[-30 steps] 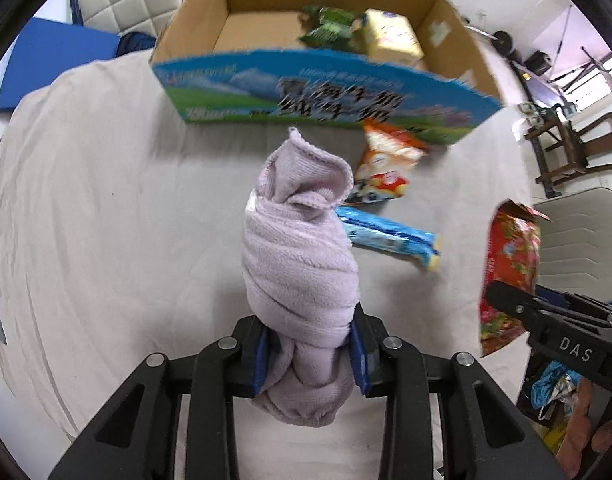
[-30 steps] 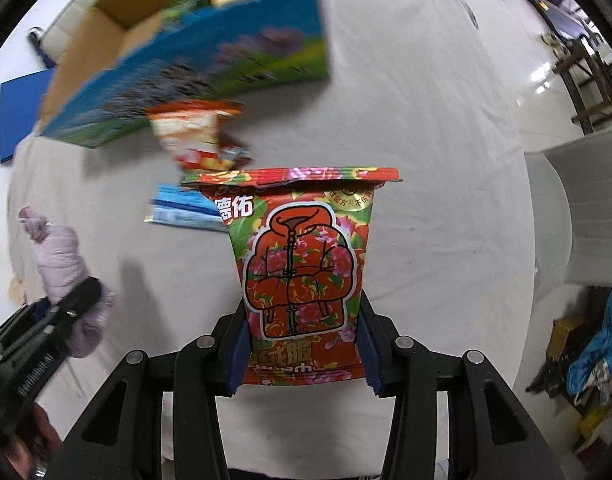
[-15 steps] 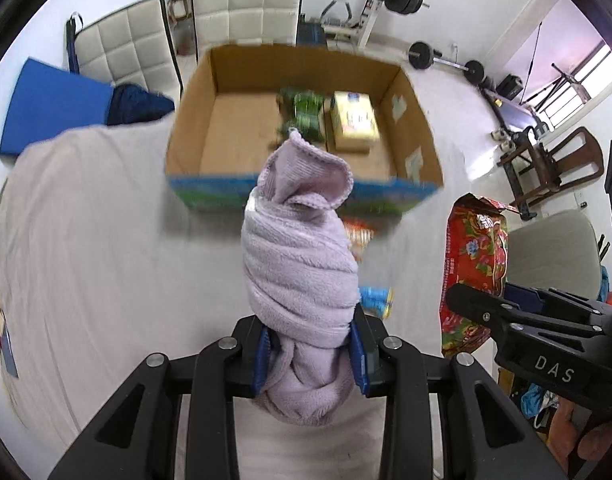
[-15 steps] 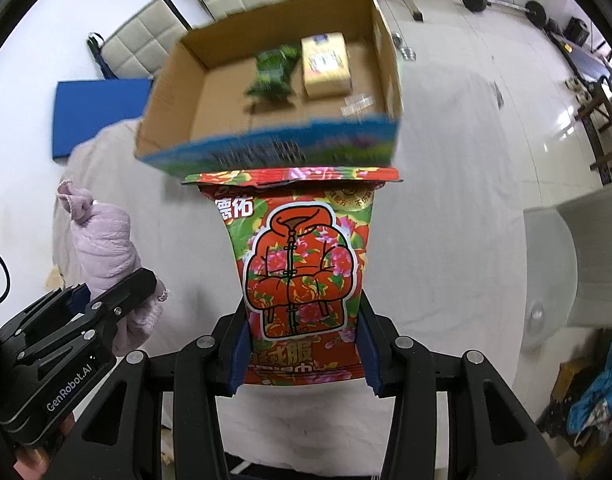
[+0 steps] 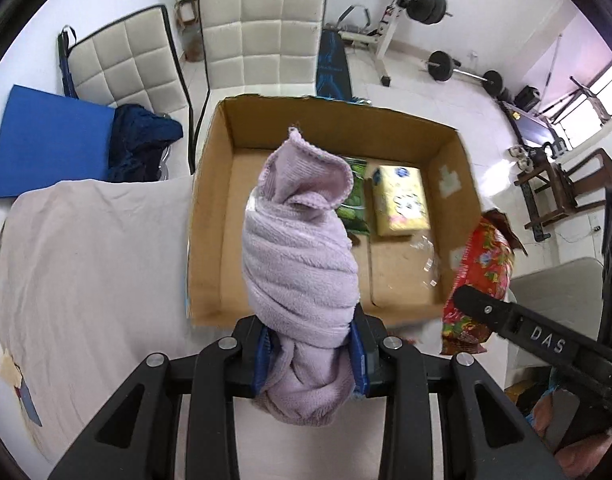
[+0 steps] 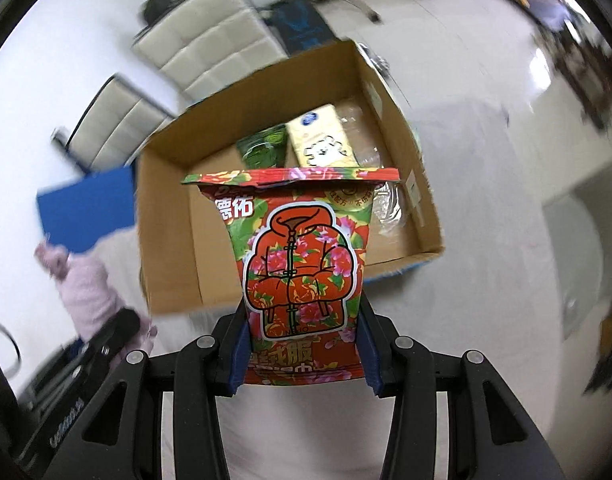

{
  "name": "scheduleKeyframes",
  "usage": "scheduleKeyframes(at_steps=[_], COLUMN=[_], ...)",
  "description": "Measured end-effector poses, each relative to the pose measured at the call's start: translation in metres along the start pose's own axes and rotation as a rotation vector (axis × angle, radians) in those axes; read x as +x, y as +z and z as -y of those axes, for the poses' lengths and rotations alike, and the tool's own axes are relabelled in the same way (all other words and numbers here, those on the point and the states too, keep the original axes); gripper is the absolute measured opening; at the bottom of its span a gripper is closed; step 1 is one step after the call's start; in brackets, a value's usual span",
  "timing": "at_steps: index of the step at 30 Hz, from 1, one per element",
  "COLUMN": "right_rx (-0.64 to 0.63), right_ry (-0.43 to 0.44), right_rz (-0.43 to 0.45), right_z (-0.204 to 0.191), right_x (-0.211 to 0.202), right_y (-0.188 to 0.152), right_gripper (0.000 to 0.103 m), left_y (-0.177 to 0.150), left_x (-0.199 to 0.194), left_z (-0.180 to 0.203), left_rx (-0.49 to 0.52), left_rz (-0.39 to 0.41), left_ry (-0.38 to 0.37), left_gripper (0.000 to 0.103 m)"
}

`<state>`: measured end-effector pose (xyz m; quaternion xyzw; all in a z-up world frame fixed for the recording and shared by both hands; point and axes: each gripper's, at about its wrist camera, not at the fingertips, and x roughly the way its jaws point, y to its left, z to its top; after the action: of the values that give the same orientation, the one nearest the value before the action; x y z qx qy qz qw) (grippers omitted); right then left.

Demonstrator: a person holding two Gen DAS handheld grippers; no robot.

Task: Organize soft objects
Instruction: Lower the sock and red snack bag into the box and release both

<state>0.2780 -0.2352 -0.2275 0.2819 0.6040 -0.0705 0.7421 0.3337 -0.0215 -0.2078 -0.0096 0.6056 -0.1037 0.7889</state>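
While each claw (image 5: 310, 354) (image 6: 304, 354) grips its load, towel (image 5: 300, 264) and packet (image 6: 302, 264), lower both well inside the box (image 5: 214, 184) before releasing.

Towel (image 5: 302, 264): pale lilac, ribbed. Pouch (image 6: 304, 268): red/green floral w/ red jacket print. Box (image 5: 210, 240): plain brown inside; holds green packet (image 5: 355, 200), yellow pack (image 5: 401, 200). Table cloth (image 5: 94, 264): off-white. Mat (image 5: 50, 140): blue.
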Motion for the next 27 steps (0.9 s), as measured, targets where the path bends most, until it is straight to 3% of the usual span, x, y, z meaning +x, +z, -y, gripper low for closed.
scheduleKeyframes(at_steps=[6,10,19,27], right_rx=[0.242,0.33,0.404,0.345], right_ry=[0.021,0.019,-0.02,-0.072], right_rz=[-0.008,-0.016,-0.054,-0.109], right_z=[0.014,0.019,0.025,0.018], right_x=[0.046,0.07,0.106,0.135], right_y=[0.025,0.036,0.045,0.058], right_gripper=[0.048,0.048,0.048,0.051], left_y=[0.036,0.059,0.095,0.121], left_x=[0.042,0.069,0.12,0.146], left_z=[-0.018,-0.024,-0.02,-0.019], left_rx=[-0.032,-0.027,0.017,-0.009], left_rz=[-0.062,-0.095,-0.159,-0.202], left_ry=[0.026,0.039,0.041,0.024], left_gripper=[0.03,0.03,0.03,0.035])
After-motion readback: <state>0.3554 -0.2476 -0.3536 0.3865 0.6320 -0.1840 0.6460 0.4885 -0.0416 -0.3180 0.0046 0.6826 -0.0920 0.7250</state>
